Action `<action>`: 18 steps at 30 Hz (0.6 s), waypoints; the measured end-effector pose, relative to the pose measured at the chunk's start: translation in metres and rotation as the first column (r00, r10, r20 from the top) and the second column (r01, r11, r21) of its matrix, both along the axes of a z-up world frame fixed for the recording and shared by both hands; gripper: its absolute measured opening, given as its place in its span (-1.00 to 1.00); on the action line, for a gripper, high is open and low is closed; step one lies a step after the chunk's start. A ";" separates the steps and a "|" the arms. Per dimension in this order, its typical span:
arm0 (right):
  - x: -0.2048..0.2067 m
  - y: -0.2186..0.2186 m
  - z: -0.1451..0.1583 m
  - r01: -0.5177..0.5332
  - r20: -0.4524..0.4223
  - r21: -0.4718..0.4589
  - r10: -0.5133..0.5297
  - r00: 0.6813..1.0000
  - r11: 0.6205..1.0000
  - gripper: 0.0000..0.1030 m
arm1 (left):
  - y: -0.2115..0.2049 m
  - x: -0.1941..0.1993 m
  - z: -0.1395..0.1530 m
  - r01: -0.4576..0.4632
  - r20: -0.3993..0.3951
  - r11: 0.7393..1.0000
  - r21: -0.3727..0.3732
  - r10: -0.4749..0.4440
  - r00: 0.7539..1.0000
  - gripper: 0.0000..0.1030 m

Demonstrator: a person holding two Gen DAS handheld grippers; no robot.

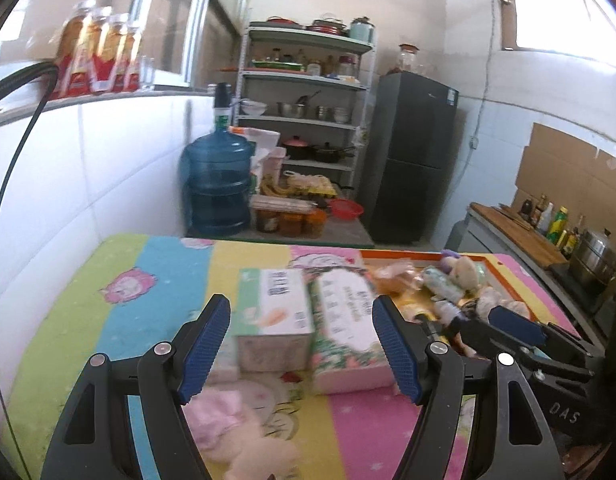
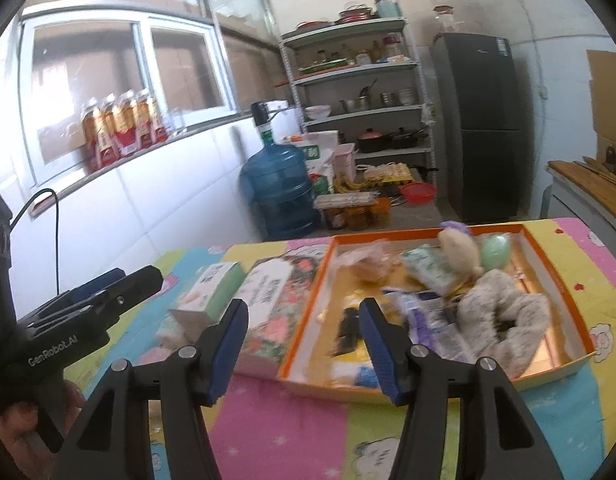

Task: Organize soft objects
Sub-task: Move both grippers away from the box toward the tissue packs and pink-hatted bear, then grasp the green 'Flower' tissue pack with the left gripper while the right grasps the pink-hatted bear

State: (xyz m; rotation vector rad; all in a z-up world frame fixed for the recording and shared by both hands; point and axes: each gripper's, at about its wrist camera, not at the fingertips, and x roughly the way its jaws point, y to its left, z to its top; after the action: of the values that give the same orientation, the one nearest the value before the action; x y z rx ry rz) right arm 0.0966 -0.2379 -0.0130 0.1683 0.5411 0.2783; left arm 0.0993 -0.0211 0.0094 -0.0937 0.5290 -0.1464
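Your lighting: daylight, bright, from window (image 1: 563,12) upper right in left view, blown out to white. Your blur: bottles (image 1: 96,52) smeared; box (image 2: 439,300) contents soft. Your edges: fisheye bending, black vignette corners. Shadows: faint under tongs (image 2: 304,344).

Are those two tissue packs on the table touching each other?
Touching. In the left wrist view the green pack and the floral pack lie side by side with their long edges pressed together, no cloth showing between them.

Grey plush toy (image 2: 503,312) and packets heaped in orange box (image 2: 563,264), tissue packs (image 2: 268,300) alongside
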 end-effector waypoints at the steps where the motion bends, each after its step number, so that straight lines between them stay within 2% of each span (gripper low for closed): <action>1: -0.001 0.009 -0.001 -0.019 -0.003 -0.007 0.019 1.000 1.000 0.11 | 0.006 -0.001 -0.001 -0.011 0.001 1.000 0.002 0.011 1.000 0.46; 9: 0.000 0.066 -0.011 -0.144 -0.041 -0.026 0.143 0.989 0.989 0.11 | 0.064 -0.010 -0.011 -0.094 0.003 0.995 -0.012 0.094 0.996 0.46; 18: 0.005 0.130 -0.031 -0.281 -0.108 -0.030 0.276 0.955 0.959 0.11 | 0.102 -0.014 -0.024 -0.119 -0.006 0.992 -0.042 0.119 0.993 0.46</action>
State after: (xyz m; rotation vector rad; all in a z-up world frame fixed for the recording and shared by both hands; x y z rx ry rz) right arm 0.1020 -0.1083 -0.0442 0.0622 0.6737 0.5342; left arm 0.0848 0.0807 -0.0146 -0.1662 0.5223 -0.0413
